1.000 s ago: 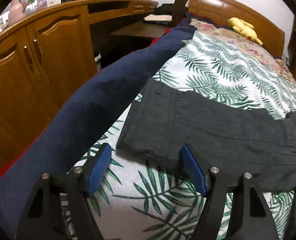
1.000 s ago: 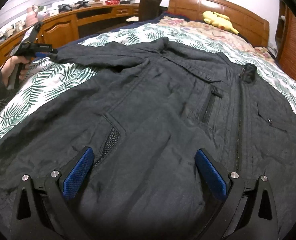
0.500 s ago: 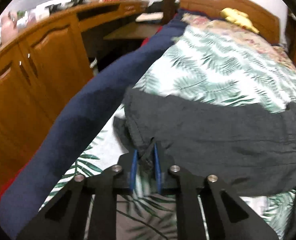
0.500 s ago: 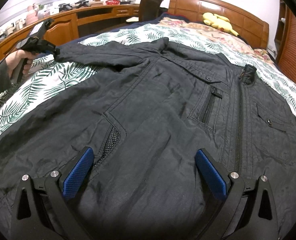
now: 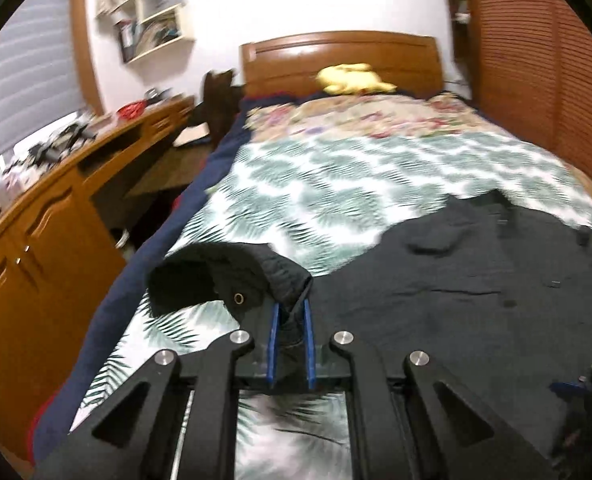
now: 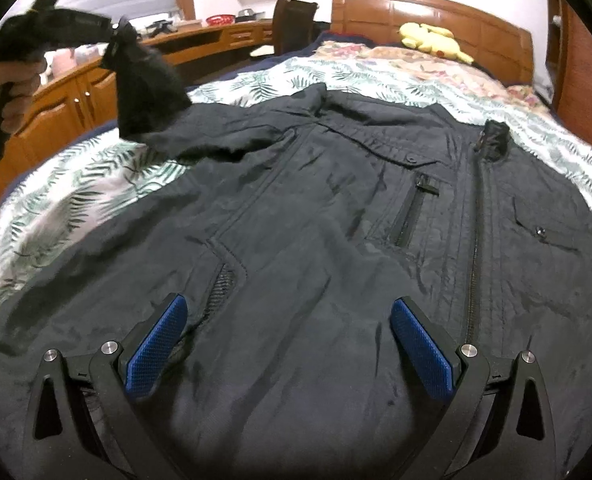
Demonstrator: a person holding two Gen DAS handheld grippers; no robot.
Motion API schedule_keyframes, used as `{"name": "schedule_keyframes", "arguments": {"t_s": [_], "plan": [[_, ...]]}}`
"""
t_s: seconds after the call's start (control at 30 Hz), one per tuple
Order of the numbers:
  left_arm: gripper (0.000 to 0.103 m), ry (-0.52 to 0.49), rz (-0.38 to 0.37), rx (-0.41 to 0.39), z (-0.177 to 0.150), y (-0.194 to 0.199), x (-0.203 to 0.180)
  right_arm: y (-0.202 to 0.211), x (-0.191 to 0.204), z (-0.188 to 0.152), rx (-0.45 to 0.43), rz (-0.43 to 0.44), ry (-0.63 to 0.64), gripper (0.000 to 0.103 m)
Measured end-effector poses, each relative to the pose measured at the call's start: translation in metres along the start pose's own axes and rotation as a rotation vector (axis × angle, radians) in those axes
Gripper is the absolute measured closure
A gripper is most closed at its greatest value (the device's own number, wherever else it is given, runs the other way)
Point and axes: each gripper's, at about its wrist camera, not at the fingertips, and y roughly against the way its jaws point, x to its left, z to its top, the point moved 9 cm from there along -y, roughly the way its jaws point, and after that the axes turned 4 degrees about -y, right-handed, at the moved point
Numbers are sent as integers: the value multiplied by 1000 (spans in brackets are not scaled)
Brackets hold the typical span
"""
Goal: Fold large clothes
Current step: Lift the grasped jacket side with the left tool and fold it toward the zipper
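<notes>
- Step in hand, as I read it: sleeve [image 6: 148,92] fold, cuff to be carried in over the jacket [image 6: 336,240] chest.
- Left claw [image 5: 290,320] pinched tight on the cuff; its jaws have just been closing, cloth bunched between the blue pads.
- Cuff lifted clear of the bed [image 5: 336,184]; sleeve hangs down from the claw to the shoulder, which lies flat.
- To do it well: carry the cuff across in a low arc, keep the sleeve taut so it lands without a twist, lay it along the zip line.
- Risk: thin pinch, slick fabric; a jerk may slip it.
- Right claw [image 6: 288,340] wide apart, holding nothing, poised just above the lower front of the jacket near the mesh pocket.
- Jacket spread face up, zipped, across the bed, collar toward the headboard.
- Left claw shows at upper left in the right view, well apart from the right one.
</notes>
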Motion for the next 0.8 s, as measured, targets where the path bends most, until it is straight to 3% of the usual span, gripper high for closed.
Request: {"name": "schedule_keyframes", "arguments": {"t_s": [0.23,0.43,0.57,0.8], "plan": [[96,-97,-54,-33,19,55,-74,55,-31,-12,-47,-1,15,0],[96,-146,-111,-39,17,73,-136,94,-63,-9,-94,-15,-21,0],[96,-161,-153,-37,1,79,-171,114,-76,-5,-124,-32,-41,0],[94,-165,-186,2,-47,79,-210,116,-97,-14,-100,-62,-67,0]]}}
